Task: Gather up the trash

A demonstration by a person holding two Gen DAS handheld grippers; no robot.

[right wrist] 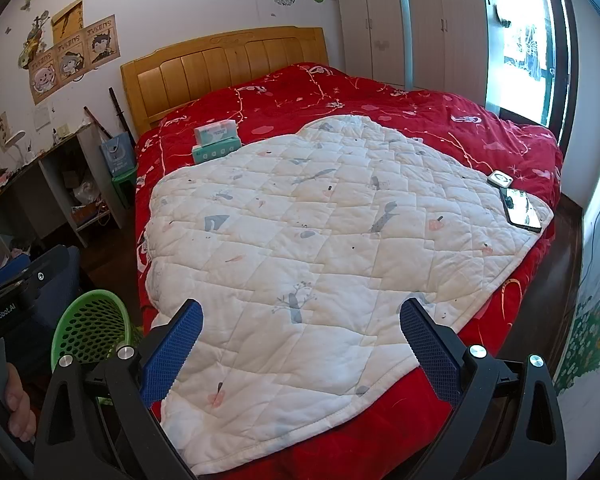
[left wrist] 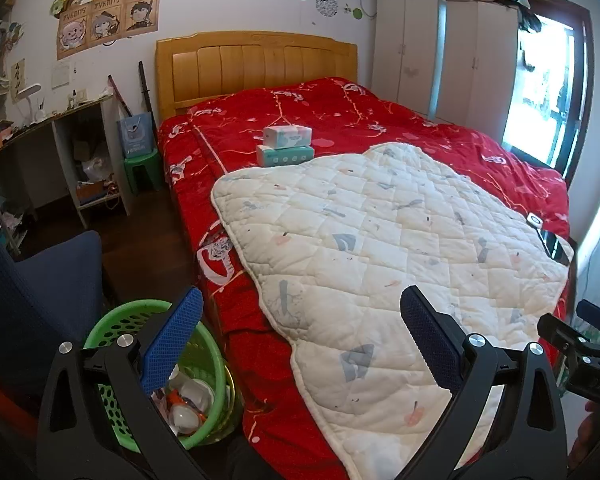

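A green perforated basket (left wrist: pixel 118 320) stands on the floor at the bed's near left corner, with white cups and wrappers (left wrist: pixel 188 404) lying inside it. My left gripper (left wrist: pixel 300 320) is open and empty, its left finger over the basket and its right finger over the white quilt (left wrist: pixel 380 240). My right gripper (right wrist: pixel 300 320) is also open and empty, held above the quilt's (right wrist: pixel 320 240) near edge. The basket (right wrist: pixel 88 332) shows at lower left in the right wrist view, its contents hidden. No loose trash shows on the quilt.
The bed has a red cover (left wrist: pixel 340 120) with two stacked tissue packs (left wrist: pixel 286 146) near the headboard. A phone (right wrist: pixel 522 208) and a small white device (right wrist: pixel 500 179) lie at the quilt's right edge. A blue chair (left wrist: pixel 40 292), a desk (left wrist: pixel 60 152) and a green stool (left wrist: pixel 142 168) stand left.
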